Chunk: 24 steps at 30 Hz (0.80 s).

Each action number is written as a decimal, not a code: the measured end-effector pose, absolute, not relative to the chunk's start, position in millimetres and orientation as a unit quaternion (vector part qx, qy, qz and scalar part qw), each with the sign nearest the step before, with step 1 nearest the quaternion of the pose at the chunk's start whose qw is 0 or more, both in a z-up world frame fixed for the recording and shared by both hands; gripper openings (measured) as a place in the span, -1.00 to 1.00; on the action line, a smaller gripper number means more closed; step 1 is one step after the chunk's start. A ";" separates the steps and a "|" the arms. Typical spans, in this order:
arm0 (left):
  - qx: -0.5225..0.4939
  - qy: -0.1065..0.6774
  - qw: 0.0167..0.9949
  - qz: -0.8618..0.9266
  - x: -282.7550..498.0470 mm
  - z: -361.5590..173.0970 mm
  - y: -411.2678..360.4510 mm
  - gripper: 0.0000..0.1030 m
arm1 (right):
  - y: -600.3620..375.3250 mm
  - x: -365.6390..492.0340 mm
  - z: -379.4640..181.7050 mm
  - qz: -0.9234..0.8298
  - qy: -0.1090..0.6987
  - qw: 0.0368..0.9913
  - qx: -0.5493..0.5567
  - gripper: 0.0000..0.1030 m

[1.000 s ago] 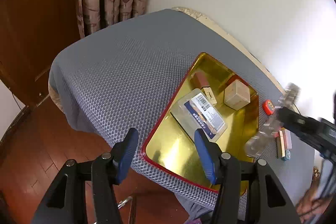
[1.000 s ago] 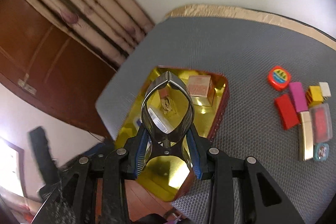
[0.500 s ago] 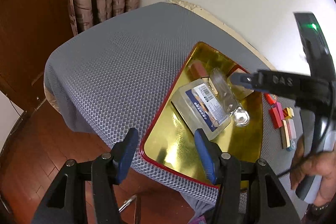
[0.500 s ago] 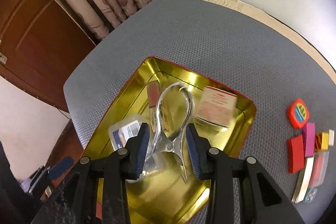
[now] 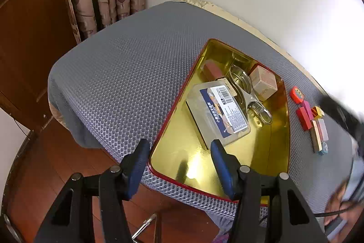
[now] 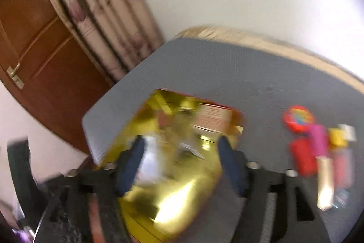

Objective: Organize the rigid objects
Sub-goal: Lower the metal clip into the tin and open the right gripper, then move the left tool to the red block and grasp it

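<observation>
Much of gold tray (image 6: 182,208) perhaps blurred

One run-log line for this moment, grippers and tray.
left gripper: open, empty | right gripper: opening, empty | metal clip: lying in gold tray

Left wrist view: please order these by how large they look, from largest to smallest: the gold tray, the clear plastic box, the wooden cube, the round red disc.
1. gold tray
2. clear plastic box
3. wooden cube
4. round red disc

The disc lies about as far as the cube, so this ranking seems safe.
</observation>
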<state>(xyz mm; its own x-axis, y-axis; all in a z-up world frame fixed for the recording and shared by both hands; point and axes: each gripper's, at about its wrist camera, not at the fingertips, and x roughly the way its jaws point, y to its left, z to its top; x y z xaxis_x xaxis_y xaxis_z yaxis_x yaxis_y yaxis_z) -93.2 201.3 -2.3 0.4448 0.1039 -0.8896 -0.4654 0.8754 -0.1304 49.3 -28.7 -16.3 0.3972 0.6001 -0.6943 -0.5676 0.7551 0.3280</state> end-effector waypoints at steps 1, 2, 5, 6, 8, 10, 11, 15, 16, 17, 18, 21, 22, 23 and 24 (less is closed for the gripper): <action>-0.180 0.498 0.831 0.172 -93.8 -2.1 200.5 0.11 | -53.5 44.2 -18.3 0.320 0.411 0.854 0.011 0.65; -0.177 0.497 0.832 0.174 -94.3 -1.2 199.0 0.11 | -75.3 40.0 -20.2 0.292 0.400 0.869 -0.001 0.66; -0.151 0.483 0.841 0.191 -96.3 6.8 190.4 0.11 | -143.2 34.5 -35.9 0.200 0.393 0.896 -0.054 0.79; -0.132 0.476 0.844 0.211 -97.2 11.0 185.7 0.11 | -169.6 36.1 -44.7 0.166 0.399 0.899 -0.070 0.80; -0.099 0.462 0.848 0.241 -97.2 19.7 175.6 0.11 | -210.0 40.3 -60.9 0.116 0.413 0.899 -0.089 0.88; -0.087 0.453 0.856 0.233 -95.2 30.4 165.2 0.11 | -240.5 49.0 -76.9 0.071 0.431 0.894 -0.102 0.92; -0.084 0.450 0.861 0.220 -93.0 36.1 158.7 0.11 | -253.9 51.8 -83.8 0.058 0.436 0.892 -0.102 0.92; -0.102 0.471 0.868 0.124 -65.3 54.9 118.4 0.11 | -294.4 61.8 -111.4 0.038 0.460 0.884 -0.072 0.92; -0.114 0.477 0.866 0.094 -54.4 58.2 107.0 0.11 | -298.8 63.6 -115.4 0.042 0.463 0.883 -0.058 0.92; -0.126 0.486 0.863 0.062 -41.8 60.0 94.3 0.11 | -302.5 64.6 -119.3 0.048 0.468 0.881 -0.043 0.92; -0.139 0.500 0.854 0.032 -25.2 59.4 80.1 0.11 | -304.6 65.8 -120.1 0.051 0.468 0.881 -0.036 0.92; -0.165 0.534 0.829 -0.012 25.9 48.3 42.7 0.11 | -304.4 65.2 -118.0 0.077 0.461 0.883 -0.027 0.97; -0.167 0.548 0.820 -0.014 43.0 41.2 31.6 0.11 | -305.2 65.9 -118.5 0.082 0.464 0.882 -0.025 0.97; -0.168 0.562 0.810 -0.014 58.9 33.3 21.9 0.11 | -306.4 66.1 -118.1 0.088 0.464 0.881 -0.022 0.97; -0.168 0.577 0.799 -0.013 76.6 22.8 12.3 0.11 | -309.5 65.5 -116.8 0.098 0.461 0.882 -0.012 0.97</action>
